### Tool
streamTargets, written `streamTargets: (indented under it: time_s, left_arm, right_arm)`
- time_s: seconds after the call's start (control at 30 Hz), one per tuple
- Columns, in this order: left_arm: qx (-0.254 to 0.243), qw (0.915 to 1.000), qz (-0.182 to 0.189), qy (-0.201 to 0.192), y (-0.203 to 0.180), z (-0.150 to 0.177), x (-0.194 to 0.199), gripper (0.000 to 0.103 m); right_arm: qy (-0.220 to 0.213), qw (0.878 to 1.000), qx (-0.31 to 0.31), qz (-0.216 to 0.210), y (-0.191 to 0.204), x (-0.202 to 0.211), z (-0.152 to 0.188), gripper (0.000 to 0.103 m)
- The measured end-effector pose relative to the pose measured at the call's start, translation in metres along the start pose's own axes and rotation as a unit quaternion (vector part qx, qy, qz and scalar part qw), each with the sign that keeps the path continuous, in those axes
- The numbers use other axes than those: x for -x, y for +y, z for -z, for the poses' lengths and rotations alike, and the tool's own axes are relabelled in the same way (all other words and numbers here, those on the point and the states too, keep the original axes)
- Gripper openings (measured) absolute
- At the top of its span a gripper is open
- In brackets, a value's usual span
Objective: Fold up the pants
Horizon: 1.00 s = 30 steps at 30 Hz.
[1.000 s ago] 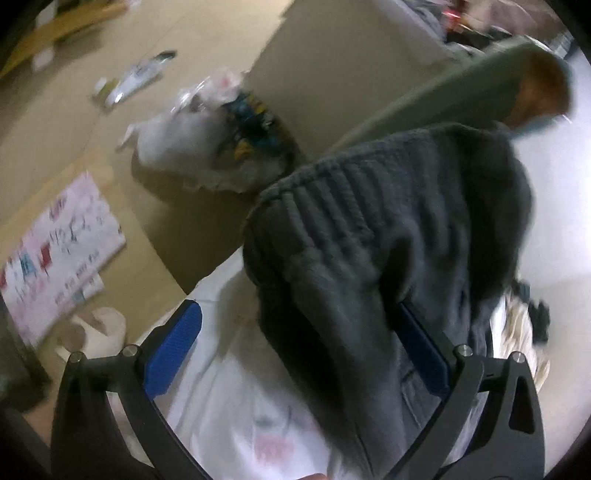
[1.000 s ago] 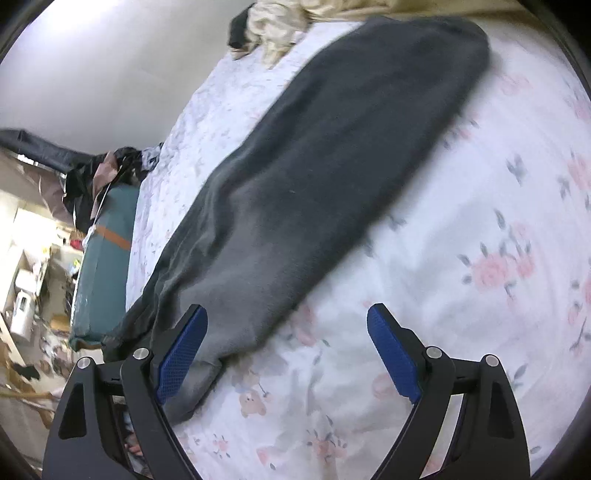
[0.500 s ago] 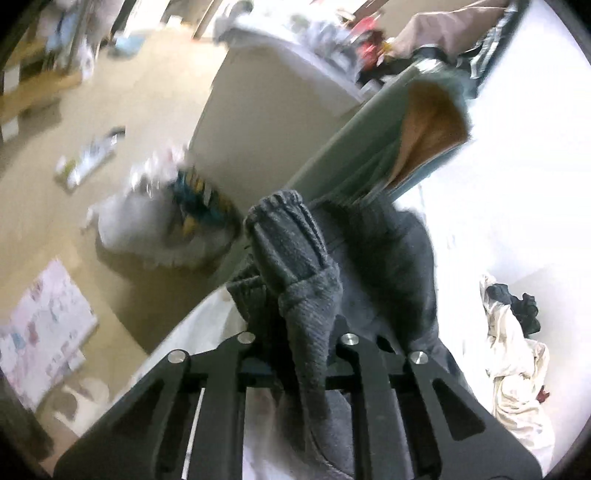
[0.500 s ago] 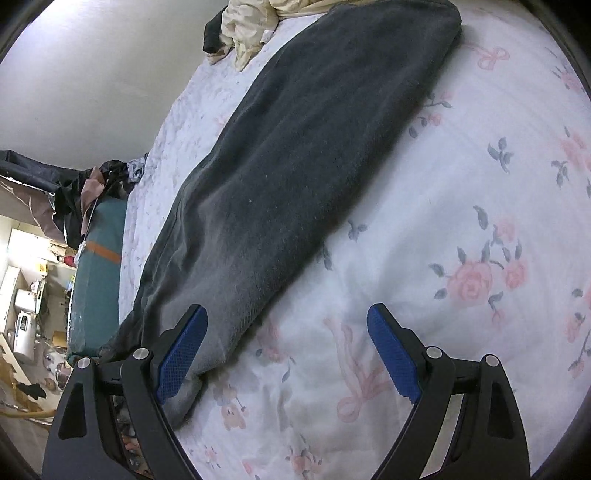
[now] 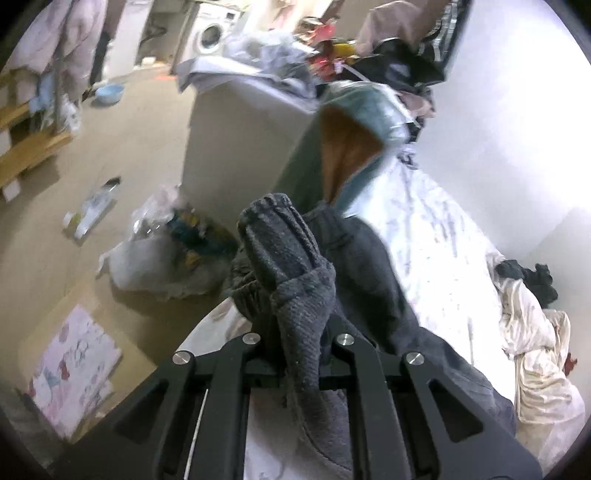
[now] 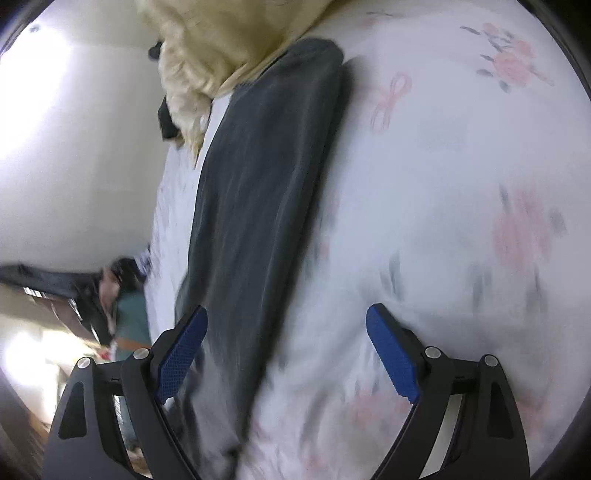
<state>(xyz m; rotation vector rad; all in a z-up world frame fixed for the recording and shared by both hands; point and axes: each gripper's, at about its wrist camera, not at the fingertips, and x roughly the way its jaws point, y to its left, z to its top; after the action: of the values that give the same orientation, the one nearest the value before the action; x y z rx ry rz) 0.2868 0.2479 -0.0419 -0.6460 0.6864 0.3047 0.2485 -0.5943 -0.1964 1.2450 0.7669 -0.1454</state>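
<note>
1. Left hand-held gripper [image 5: 295, 332] clenched on a bunched ribbed end of the dark grey pants [image 5: 291, 258], at lower centre of the left wrist view; cloth rising above the jaws and trailing down to the lower right of that frame.
2. Right hand-held gripper [image 6: 286, 354] released, blue pads spread wide, holding nothing; pants [image 6: 266, 192] under its left pad only.
3. Long axis of the pants in the right wrist view: from lower left, beside that left pad, up to the upper centre, far end touching a cream cloth heap [image 6: 207, 55].
4. Judged nearer to the free leg: the right one; likely need is a shift toward the lower left to straddle the fabric.
5. Surface: bed with white floral sheet [image 6: 443, 221], soft, likely to wrinkle under a drag.
6. Room: cluttered floor [image 5: 122, 155], plastic bag [image 5: 155, 258], washing machine [image 5: 210, 33] at upper left.
</note>
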Motion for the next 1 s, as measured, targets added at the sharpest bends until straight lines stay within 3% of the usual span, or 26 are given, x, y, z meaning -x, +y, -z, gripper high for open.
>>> streamTargets:
  time_s: [0.23,0.27,0.3,0.33,0.37,0.4,0.53,0.67,0.9,1.0]
  left_arm:
    - [-0.044,0.9990,-0.001,0.002,-0.022,-0.010,0.004,0.007]
    - [-0.050,0.9987,-0.004,0.002,-0.025,-0.011,0.003,0.007]
    - [-0.056,0.9984,-0.009,0.004,-0.027,-0.010,0.002,0.007]
    - [-0.059,0.9981,-0.017,0.006,-0.029,-0.010,0.001,0.007]
    - [-0.060,0.9979,-0.021,0.007,-0.030,-0.010,0.001,0.007]
    - [-0.062,0.9977,-0.025,0.008,-0.030,-0.009,0.001,0.007]
    - [-0.080,0.9959,-0.033,0.023,-0.033,-0.004,0.008,0.007]
    - [-0.123,0.9913,-0.037,0.030,-0.040,0.005,0.039,0.007]
    - [-0.080,0.9964,-0.017,0.023,-0.017,-0.010,0.088,0.007]
    - [-0.057,0.9973,-0.009,0.044,0.003,-0.006,0.107,0.007]
  right_arm:
    - [-0.032,0.998,0.058,0.002,0.027,-0.046,-0.057,0.088]
    - [-0.036,0.997,0.067,0.007,0.028,-0.048,-0.062,0.079]
    - [-0.036,0.996,0.078,0.013,0.029,-0.054,-0.067,0.060]
    - [-0.030,0.996,0.081,0.025,0.028,-0.059,-0.073,0.047]
    - [-0.030,0.996,0.073,0.045,0.023,-0.064,-0.080,0.016]
    - [-0.029,0.996,0.068,0.044,0.021,-0.064,-0.084,0.010]
    - [-0.054,0.984,0.159,0.051,0.056,-0.045,-0.071,0.006]
    - [-0.070,0.980,0.183,0.034,0.078,-0.010,-0.060,0.006]
    - [-0.086,0.976,0.187,0.065,0.096,0.059,-0.043,0.005]
    - [-0.089,0.975,0.179,0.096,0.091,0.100,-0.039,0.005]
